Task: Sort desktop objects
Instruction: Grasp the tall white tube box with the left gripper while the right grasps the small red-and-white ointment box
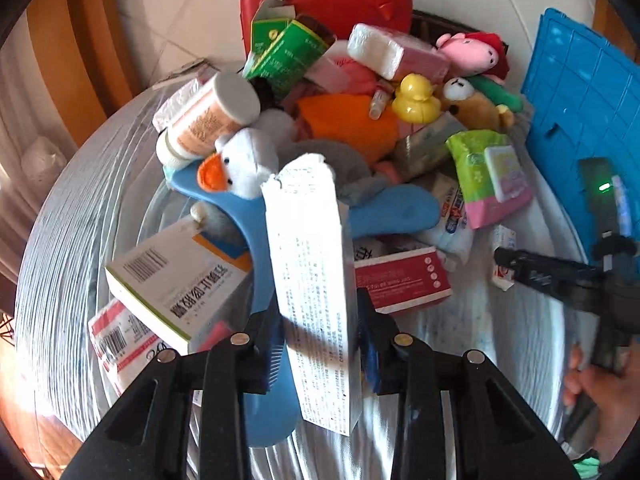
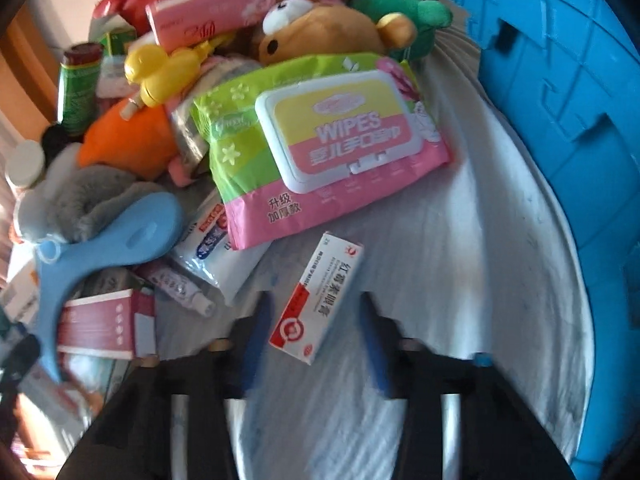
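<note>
My left gripper (image 1: 320, 332) is shut on a tall white box with printed text (image 1: 314, 280) and holds it upright above the pile. My right gripper (image 2: 314, 320) is open, its blue pads on either side of a small red-and-white medicine box (image 2: 318, 300) that lies on the white cloth. In the left wrist view the right gripper (image 1: 516, 264) shows at the right, reaching in. The pile holds a wipes pack (image 2: 320, 148), a brown bear plush (image 2: 324, 28), a yellow duck (image 1: 416, 98) and a blue plastic piece (image 1: 264, 280).
A blue crate (image 2: 560, 120) stands at the right, also in the left wrist view (image 1: 580, 92). A red bag (image 1: 332, 0) stands at the back. Medicine boxes (image 1: 176, 276), a white bottle (image 1: 208, 116) and a red-and-white box (image 1: 404, 280) lie on the left and centre.
</note>
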The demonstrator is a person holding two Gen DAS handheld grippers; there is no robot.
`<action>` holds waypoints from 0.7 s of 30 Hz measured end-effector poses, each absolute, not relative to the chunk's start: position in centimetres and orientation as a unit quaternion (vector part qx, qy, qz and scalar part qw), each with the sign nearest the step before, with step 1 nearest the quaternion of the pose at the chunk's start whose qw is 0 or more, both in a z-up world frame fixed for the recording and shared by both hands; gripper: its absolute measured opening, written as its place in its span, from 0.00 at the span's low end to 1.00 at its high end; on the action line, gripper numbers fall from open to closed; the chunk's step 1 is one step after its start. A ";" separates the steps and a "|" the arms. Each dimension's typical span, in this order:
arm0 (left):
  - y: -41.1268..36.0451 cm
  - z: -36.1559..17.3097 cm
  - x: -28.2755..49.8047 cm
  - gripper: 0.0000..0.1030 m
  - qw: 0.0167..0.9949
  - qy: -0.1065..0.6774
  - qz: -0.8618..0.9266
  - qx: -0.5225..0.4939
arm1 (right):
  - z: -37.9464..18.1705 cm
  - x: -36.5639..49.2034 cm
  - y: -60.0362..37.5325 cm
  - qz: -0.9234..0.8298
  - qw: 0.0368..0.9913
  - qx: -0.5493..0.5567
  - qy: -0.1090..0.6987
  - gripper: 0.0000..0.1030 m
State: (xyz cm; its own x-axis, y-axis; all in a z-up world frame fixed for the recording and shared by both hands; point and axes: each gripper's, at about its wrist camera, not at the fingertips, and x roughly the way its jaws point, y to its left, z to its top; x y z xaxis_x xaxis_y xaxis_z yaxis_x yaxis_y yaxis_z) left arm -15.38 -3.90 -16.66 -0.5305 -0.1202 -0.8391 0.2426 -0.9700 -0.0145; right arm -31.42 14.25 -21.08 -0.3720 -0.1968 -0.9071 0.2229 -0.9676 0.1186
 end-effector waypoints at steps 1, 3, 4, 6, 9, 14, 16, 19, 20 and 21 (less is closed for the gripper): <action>-3.9 -16.3 -15.3 0.31 0.101 0.064 -0.875 0.470 | -21.2 -31.4 14.1 -0.828 0.127 0.546 0.012 0.27; -4.0 -15.8 -15.4 0.31 0.097 0.061 -0.878 0.465 | -20.7 -31.0 13.8 -0.835 0.118 0.536 0.030 0.14; -4.0 -15.4 -15.3 0.31 0.093 0.062 -0.880 0.461 | -20.1 -30.7 14.0 -0.840 0.120 0.529 0.029 0.02; -3.8 -14.5 -15.2 0.31 0.085 0.063 -0.887 0.450 | -18.2 -29.6 14.5 -0.848 0.130 0.513 0.017 0.01; -3.0 -12.9 -15.2 0.31 0.070 0.060 -0.896 0.433 | -15.2 -27.6 15.5 -0.862 0.147 0.485 0.006 0.01; -1.3 -10.3 -15.0 0.31 0.043 0.056 -0.912 0.404 | -10.8 -24.2 17.5 -0.881 0.164 0.445 -0.001 0.02; -0.6 -9.9 -15.2 0.31 0.035 0.050 -0.914 0.401 | -10.4 -24.6 17.4 -0.878 0.164 0.450 -0.005 0.05; -0.2 -10.6 -15.4 0.31 0.036 0.049 -0.910 0.411 | -12.0 -25.5 17.7 -0.871 0.149 0.469 -0.005 0.26; -0.3 -11.0 -15.4 0.31 0.038 0.050 -0.907 0.417 | -12.6 -25.7 17.7 -0.866 0.149 0.478 -0.009 0.32; -0.5 -11.8 -15.6 0.31 0.042 0.051 -0.902 0.428 | -13.8 -26.2 17.6 -0.859 0.148 0.491 -0.012 0.33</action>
State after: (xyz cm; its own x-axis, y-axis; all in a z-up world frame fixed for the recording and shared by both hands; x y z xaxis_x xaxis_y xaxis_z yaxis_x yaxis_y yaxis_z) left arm -15.56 -0.49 -11.81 -0.6306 -0.0318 -0.7755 0.1188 -0.9913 -0.0559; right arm -26.18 17.59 -13.81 -0.4744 -0.2667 -0.8390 0.2430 -0.9557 0.1663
